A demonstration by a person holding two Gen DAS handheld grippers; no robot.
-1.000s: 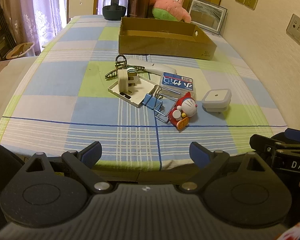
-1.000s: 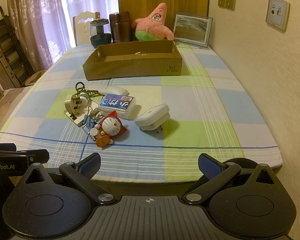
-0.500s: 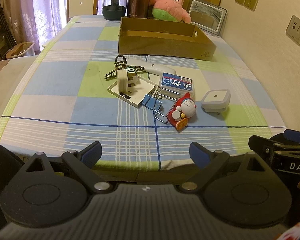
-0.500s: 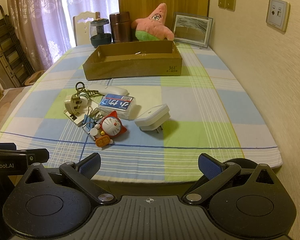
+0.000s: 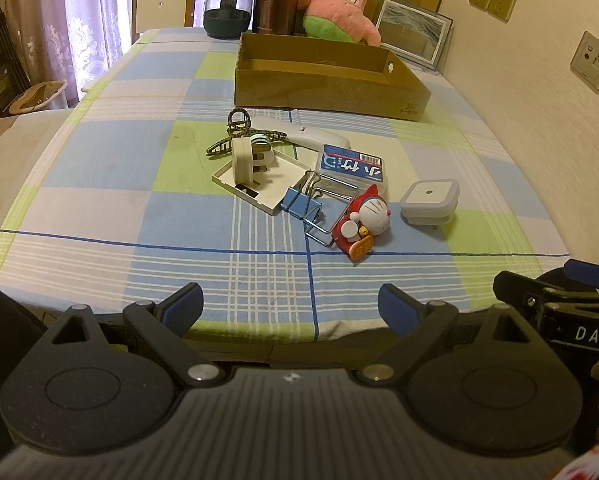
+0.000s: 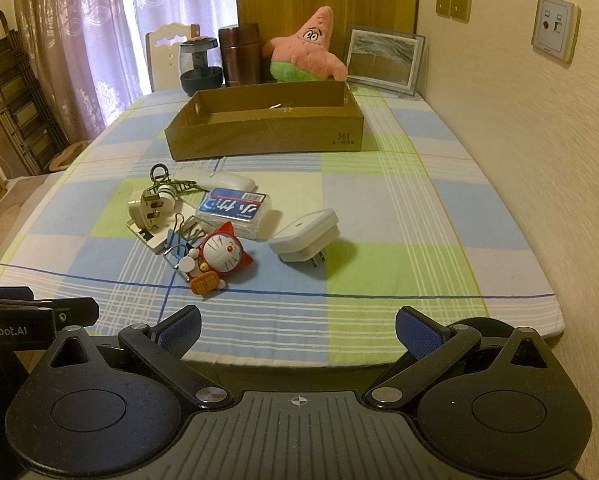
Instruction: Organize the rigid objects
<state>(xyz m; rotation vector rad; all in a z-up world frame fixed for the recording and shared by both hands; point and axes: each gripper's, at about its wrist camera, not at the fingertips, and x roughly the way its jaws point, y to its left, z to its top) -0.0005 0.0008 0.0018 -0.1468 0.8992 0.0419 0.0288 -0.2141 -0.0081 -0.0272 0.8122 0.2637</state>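
We held both grippers, left [image 5: 290, 307] and right [image 6: 298, 330], spread wide and empty at the near table edge; the Doraemon figure [image 6: 219, 258] lay ahead, nearest, the cardboard box [image 6: 267, 130] far behind it

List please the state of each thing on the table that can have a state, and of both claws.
Left claw: open, holding nothing.
Right claw: open, holding nothing.
Cardboard box: open at the top, upright.
Blue binder clip: lying down, handles folded out.
Night light plug: unplugged, tilted on its prongs.
White plug adapter: unplugged, on the white tray.
Cat figure: lying on its back.
Clear case: closed.
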